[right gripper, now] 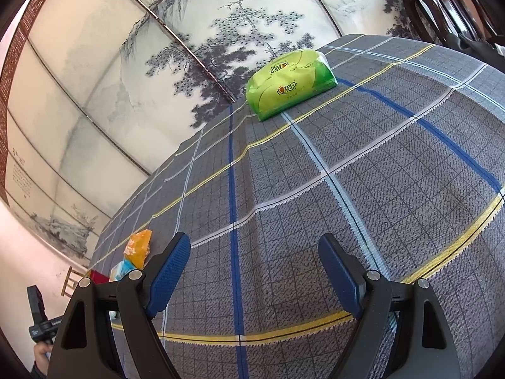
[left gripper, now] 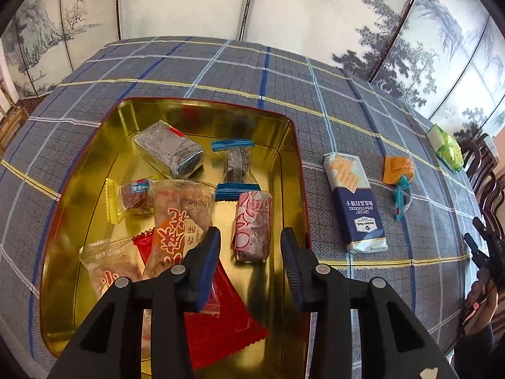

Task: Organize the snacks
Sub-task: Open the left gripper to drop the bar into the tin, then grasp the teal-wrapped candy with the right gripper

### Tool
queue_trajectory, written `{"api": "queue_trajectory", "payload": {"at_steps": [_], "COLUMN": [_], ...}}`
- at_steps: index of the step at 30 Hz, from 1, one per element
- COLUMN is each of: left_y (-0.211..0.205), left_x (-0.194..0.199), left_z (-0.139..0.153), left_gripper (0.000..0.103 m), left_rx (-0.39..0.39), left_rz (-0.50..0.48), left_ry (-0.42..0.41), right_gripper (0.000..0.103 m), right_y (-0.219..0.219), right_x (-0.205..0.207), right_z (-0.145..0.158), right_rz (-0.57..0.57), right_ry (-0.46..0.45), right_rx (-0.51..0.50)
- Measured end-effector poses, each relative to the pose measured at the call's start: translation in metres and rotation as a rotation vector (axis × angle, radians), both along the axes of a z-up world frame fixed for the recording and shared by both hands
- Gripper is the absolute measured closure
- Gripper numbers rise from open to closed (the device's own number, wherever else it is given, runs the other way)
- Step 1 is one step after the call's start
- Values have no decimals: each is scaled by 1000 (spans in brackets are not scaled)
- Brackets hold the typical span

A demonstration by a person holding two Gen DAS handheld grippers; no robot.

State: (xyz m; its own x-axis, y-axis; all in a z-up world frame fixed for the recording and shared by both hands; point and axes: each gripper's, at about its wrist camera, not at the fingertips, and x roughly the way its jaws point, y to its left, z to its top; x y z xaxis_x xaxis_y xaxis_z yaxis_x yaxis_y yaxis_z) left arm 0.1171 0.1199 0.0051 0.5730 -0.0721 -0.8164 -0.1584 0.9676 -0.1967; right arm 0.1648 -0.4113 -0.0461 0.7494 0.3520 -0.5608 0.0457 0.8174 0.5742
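Observation:
A gold-lined tin (left gripper: pixel 285 145) sits on the checked tablecloth and holds several wrapped snacks. Among them are a grey pack (left gripper: pixel 169 151), a blue-ended candy (left gripper: pixel 236 164), a pink-wrapped bar (left gripper: pixel 252 224), an orange-printed clear bag (left gripper: pixel 180 221) and a red packet (left gripper: pixel 221 322). My left gripper (left gripper: pixel 250 237) hangs open over the tin, nothing pressed between its pads, with the pink bar just beyond them. To the right of the tin lie a blue-and-white cracker pack (left gripper: pixel 353 199), an orange snack (left gripper: pixel 397 170) and a teal-wrapped candy (left gripper: pixel 402 195). My right gripper (right gripper: pixel 254 243) stands open over bare cloth.
A green tissue pack (right gripper: pixel 290 79) lies near the table's far edge, beside a painted folding screen (right gripper: pixel 189 47). Dark wooden chairs (right gripper: pixel 442 6) stand at the table's right side. The orange snack (right gripper: pixel 139 246) shows to the left of the right gripper.

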Motion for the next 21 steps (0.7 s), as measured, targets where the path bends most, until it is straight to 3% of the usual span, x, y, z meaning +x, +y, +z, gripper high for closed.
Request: {"api": "queue_trajectory", "payload": {"at_steps": [2, 5, 8, 14, 21], "left_y": [3, 8, 10, 10, 6], "left_x": [-22, -66, -105, -165, -207], "left_z": [14, 38, 50, 40, 5], "left_gripper": [56, 35, 31, 30, 29], "left_rx": [-18, 14, 55, 18, -7], "left_rz": [-8, -1, -9, -8, -18], "left_ry": [-89, -240, -328, -375, -343], "right_gripper": [19, 19, 19, 18, 18], "right_y": [5, 32, 82, 201, 261], "right_x": [1, -2, -9, 0, 29], "right_z": [2, 11, 27, 42, 26], "right_rz": [4, 47, 175, 451, 522], "right_ry": [12, 41, -2, -39, -10], "right_rx": [-35, -170, -246, -338, -424]}}
